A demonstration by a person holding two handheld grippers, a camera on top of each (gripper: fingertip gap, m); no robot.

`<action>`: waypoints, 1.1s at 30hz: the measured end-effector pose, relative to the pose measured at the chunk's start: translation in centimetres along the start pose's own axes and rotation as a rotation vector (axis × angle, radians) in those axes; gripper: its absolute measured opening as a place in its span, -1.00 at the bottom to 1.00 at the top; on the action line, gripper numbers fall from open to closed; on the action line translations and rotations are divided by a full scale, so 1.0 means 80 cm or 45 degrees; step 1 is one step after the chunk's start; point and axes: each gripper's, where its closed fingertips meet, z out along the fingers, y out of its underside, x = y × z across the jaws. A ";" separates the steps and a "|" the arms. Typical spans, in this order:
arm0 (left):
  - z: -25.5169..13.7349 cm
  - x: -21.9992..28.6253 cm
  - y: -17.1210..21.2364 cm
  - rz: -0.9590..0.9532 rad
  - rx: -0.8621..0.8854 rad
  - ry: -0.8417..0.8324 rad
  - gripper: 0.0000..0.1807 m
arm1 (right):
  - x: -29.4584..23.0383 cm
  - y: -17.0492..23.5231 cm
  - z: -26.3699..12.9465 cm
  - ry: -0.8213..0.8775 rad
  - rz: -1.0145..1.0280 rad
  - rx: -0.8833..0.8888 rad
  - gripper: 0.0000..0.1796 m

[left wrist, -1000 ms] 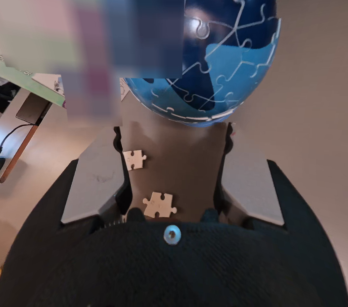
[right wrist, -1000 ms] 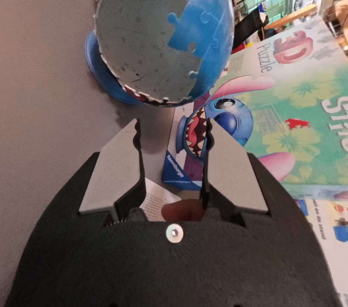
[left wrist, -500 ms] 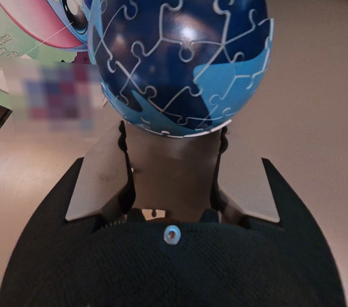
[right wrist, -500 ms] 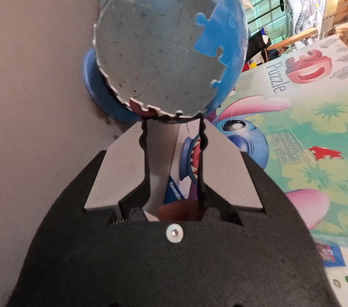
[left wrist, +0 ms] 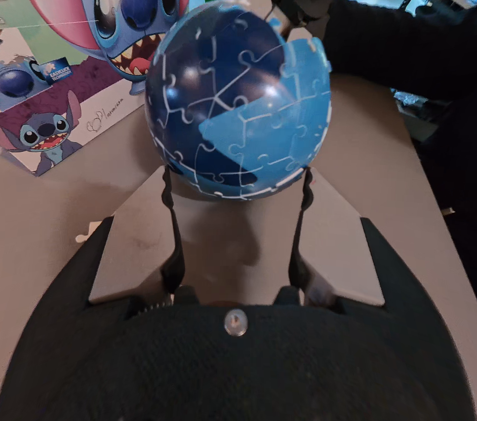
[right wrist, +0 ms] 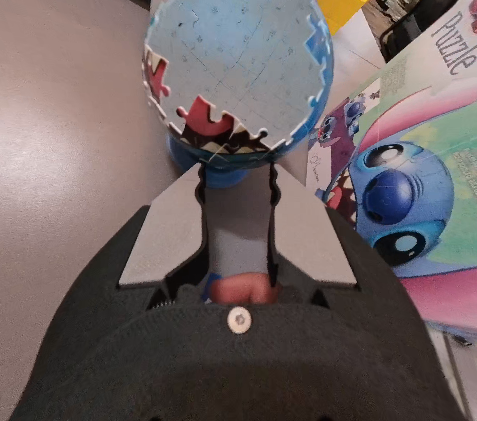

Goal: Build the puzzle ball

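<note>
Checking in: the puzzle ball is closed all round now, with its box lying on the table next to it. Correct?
Not quite. The puzzle ball is open on one side: the right wrist view looks straight into its hollow, pale inside past a jagged rim. The box does lie on the table next to it.

Ball (left wrist: 237, 109) now rotated: more light-blue pieces face the left gripper (left wrist: 236, 173). In the right view its open side (right wrist: 232, 47) faces the camera squarely, red mouth pieces (right wrist: 204, 117) at the near rim. Right gripper (right wrist: 236, 168) narrower than a second ago.
</note>
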 end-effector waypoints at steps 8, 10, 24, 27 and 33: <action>-0.015 -0.010 -0.012 -0.059 0.107 0.000 0.08 | 0.004 -0.001 -0.001 0.010 0.076 0.011 -0.56; -0.016 -0.009 -0.012 -0.058 0.116 0.000 0.07 | 0.004 -0.001 -0.001 0.015 0.071 0.007 -0.56; -0.011 -0.003 -0.010 -0.023 0.090 0.002 0.05 | 0.012 -0.011 -0.033 0.041 0.142 0.062 -0.53; -0.010 -0.001 -0.009 -0.015 0.084 0.000 0.04 | 0.015 -0.017 -0.036 0.042 0.165 0.091 -0.53; -0.010 0.000 -0.007 0.000 0.068 -0.006 0.05 | 0.015 -0.013 -0.051 0.056 0.157 0.048 -0.48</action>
